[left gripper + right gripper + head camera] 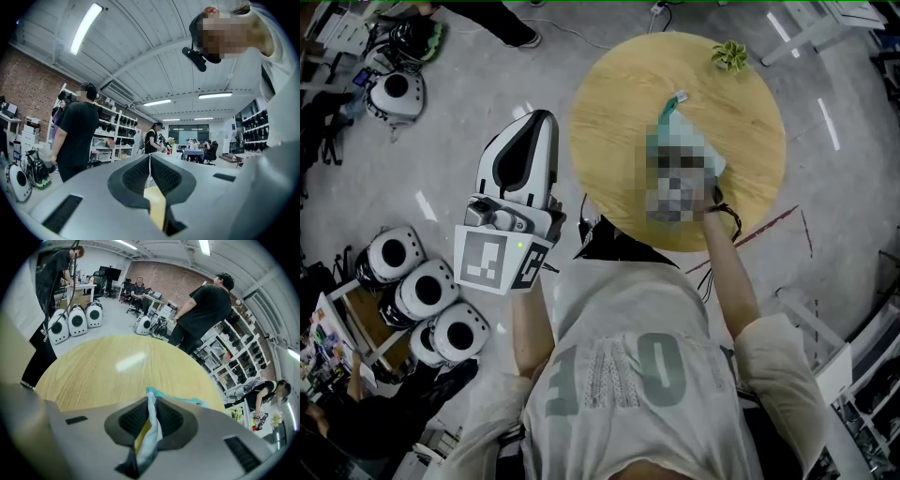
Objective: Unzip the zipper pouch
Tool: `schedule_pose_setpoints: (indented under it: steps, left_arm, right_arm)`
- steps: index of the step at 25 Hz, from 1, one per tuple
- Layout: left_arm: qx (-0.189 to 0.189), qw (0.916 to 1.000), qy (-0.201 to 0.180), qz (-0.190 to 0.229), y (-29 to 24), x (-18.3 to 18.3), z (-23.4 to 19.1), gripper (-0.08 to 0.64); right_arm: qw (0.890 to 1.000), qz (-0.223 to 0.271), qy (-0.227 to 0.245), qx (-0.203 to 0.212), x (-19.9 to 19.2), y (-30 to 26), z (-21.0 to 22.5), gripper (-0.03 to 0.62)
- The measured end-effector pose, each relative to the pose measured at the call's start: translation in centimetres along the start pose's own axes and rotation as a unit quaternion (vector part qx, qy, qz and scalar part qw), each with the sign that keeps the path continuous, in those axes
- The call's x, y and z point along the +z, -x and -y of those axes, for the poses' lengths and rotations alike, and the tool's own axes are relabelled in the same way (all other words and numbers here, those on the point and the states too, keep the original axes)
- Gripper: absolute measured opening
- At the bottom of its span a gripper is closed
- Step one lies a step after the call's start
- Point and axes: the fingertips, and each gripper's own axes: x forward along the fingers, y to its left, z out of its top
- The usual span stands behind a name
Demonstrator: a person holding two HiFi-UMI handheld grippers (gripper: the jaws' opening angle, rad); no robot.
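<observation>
A teal zipper pouch (680, 101) lies on the round wooden table (619, 122); a mosaic patch covers most of it in the head view. The right gripper view shows my right gripper (151, 404) shut on a fold of the pouch's teal and white fabric (152, 420), with a teal edge (187, 401) showing beyond the jaws over the table (103, 371). In the head view the right gripper is hidden under the patch; only the hand (717, 211) shows. My left gripper (541, 118) is raised over the floor left of the table, apart from the pouch. Its jaws (150, 159) are shut with nothing between them.
A small green plant (729, 54) stands at the table's far edge. Several white round-windowed carriers (422, 291) sit on the floor at the left, another (394, 94) further back. A person in black (206, 310) stands beyond the table, near shelving.
</observation>
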Motion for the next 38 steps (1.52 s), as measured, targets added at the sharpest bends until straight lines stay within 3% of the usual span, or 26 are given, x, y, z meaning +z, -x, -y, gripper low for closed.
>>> schedule_pose_setpoints:
  steps: [2, 5, 11, 13, 23, 26, 31, 36, 38]
  left_arm:
    - [0.002, 1.0, 0.0, -0.002, 0.2, -0.2, -0.2, 0.029]
    - [0.0, 1.0, 0.003, -0.006, -0.1, -0.6, -0.3, 0.029]
    - [-0.012, 0.9999, 0.004, -0.003, -0.8, -0.5, 0.1, 0.029]
    - [-0.017, 0.9998, 0.004, -0.001, -1.0, -0.4, 0.4, 0.029]
    - [-0.045, 0.9985, 0.014, 0.028, -2.4, 1.2, 1.2, 0.029]
    - [-0.055, 0.9976, 0.012, 0.039, -3.0, 2.0, 1.9, 0.029]
    - [-0.073, 0.9953, -0.001, 0.065, -3.8, 3.9, 2.8, 0.029]
    - [-0.088, 0.9914, -0.043, 0.087, -5.3, 5.1, 4.6, 0.029]
    - [-0.095, 0.9894, -0.054, 0.096, -5.7, 5.6, 5.5, 0.029]
  right_arm:
    - [1.0, 0.003, -0.013, 0.007, 0.1, -0.1, -0.3, 0.049]
    - [0.999, 0.006, -0.032, 0.021, 0.0, -0.3, -0.6, 0.15]
    - [0.999, 0.017, -0.047, 0.015, 0.4, 0.6, 0.6, 0.179]
    - [0.998, 0.021, -0.051, 0.012, 0.6, 1.1, 1.3, 0.215]
    - [0.991, 0.095, -0.098, -0.011, 3.9, 7.3, 7.2, 0.236]
    - [0.984, 0.128, -0.115, -0.049, 5.0, 10.3, 10.1, 0.239]
    - [0.96, 0.19, -0.149, -0.143, 6.8, 17.4, 15.7, 0.239]
    - [0.906, 0.274, -0.221, -0.235, 6.7, 25.0, 19.0, 0.23]
    - [0.883, 0.292, -0.243, -0.276, 6.1, 27.5, 19.7, 0.175]
